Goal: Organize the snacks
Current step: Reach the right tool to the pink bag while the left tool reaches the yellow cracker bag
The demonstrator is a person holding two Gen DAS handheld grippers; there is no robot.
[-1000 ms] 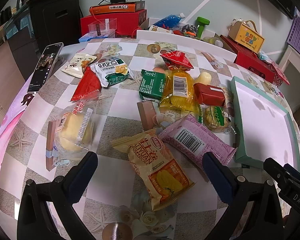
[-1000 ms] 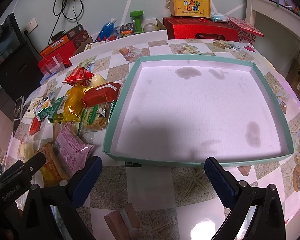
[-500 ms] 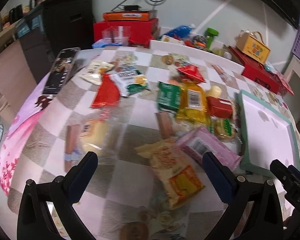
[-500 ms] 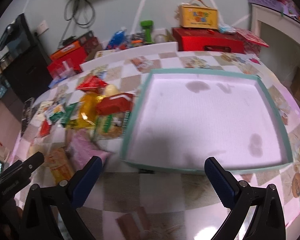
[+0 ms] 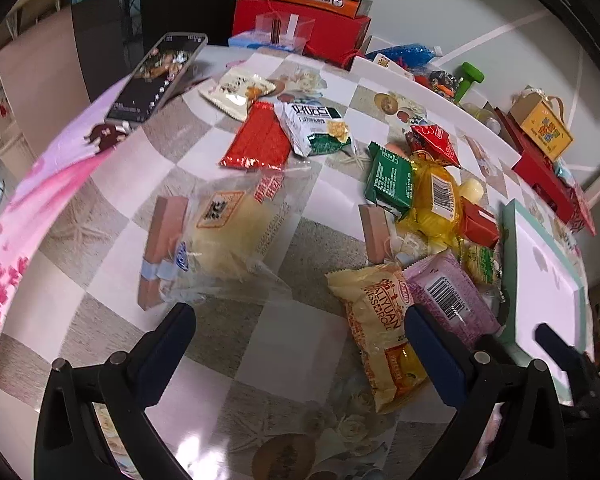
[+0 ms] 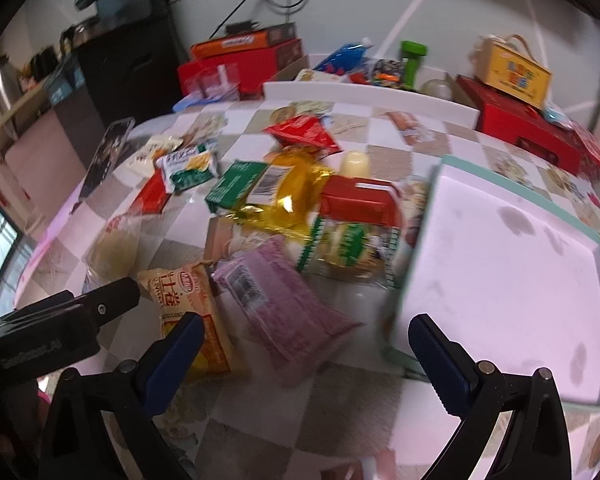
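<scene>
Hardly begun. Tray [image 6: 500, 256] by the right edge of the surface [image 5: 292, 344] empty; snacks [image 5: 432, 196] all piled beside it. Left gripper [image 5: 300, 340] and right gripper [image 6: 304, 344] jaws wide, holding nothing.

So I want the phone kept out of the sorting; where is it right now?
In the left wrist view the phone lies at the table's far left edge, left of the cream snack packet and apart from the snack pile.

Snack packets lie loose on the checkered counter [image 5: 292, 344]: a clear bread bag [image 5: 224, 236], a flat red packet [image 5: 260, 140], a green packet [image 5: 392, 178], a yellow bag [image 5: 436, 200], a pink packet [image 5: 452, 304] overlapping an orange roll bag [image 5: 384, 328]. Beside them sits an empty teal-rimmed tray [image 6: 420, 256].
</scene>
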